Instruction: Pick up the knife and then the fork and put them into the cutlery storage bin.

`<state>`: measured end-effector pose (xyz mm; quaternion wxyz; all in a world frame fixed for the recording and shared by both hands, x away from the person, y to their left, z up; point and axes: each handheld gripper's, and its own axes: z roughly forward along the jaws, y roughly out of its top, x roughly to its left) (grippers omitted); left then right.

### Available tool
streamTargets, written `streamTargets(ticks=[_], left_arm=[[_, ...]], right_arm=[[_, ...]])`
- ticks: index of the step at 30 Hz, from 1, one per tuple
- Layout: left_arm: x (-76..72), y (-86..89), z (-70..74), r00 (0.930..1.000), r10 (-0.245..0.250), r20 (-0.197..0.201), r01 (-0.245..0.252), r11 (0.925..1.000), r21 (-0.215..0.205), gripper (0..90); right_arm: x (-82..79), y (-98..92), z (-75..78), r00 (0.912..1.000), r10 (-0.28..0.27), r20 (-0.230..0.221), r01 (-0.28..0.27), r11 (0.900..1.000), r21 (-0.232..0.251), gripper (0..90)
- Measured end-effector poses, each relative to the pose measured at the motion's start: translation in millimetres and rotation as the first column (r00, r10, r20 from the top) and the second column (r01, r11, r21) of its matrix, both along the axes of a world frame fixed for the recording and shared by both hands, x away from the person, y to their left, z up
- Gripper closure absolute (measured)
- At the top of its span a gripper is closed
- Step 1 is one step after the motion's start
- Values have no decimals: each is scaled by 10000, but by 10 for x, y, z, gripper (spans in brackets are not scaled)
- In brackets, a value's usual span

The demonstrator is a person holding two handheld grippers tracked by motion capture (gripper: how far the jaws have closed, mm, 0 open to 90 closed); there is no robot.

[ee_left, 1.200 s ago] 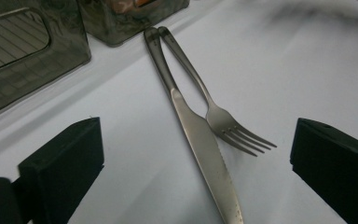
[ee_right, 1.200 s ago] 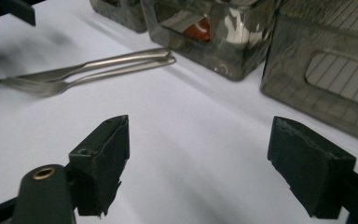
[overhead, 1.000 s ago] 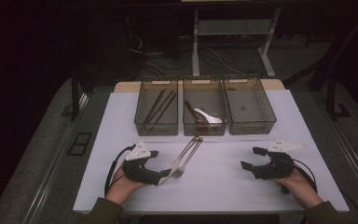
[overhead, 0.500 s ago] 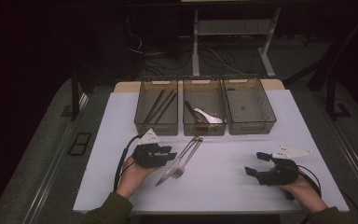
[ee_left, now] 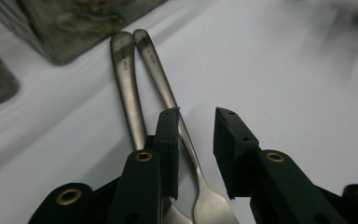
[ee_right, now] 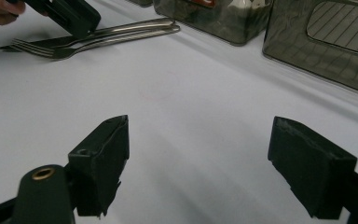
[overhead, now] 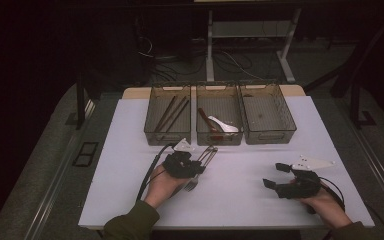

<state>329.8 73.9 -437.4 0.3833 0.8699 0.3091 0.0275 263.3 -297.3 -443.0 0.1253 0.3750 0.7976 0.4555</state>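
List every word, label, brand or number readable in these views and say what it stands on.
No text can be read.
Fork handles: small stamped marks, too blurred to read.
Bins, table, left gripper and right gripper: no lettering visible.

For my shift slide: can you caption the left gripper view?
Left gripper fingers have just been closing around one fork, a gap remaining; a second fork lies alongside.

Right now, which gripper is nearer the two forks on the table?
Left. The left gripper sits over the forks, one handle between its jaws; the right gripper rests apart on bare table.
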Motion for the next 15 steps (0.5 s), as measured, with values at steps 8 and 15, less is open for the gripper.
streamTargets(ticks=[8,15], left_arm=[[-13,-92,-74,9996,239,132,-247,9980,579,736],[-50,-137,-64,9981,245,567,-308,9931,1134,773]], right_arm=[[-1,-5,7,10000,7,52,-7,10000,38,200],[-3,-4,13,10000,1,72,-1,10000,63,200]])
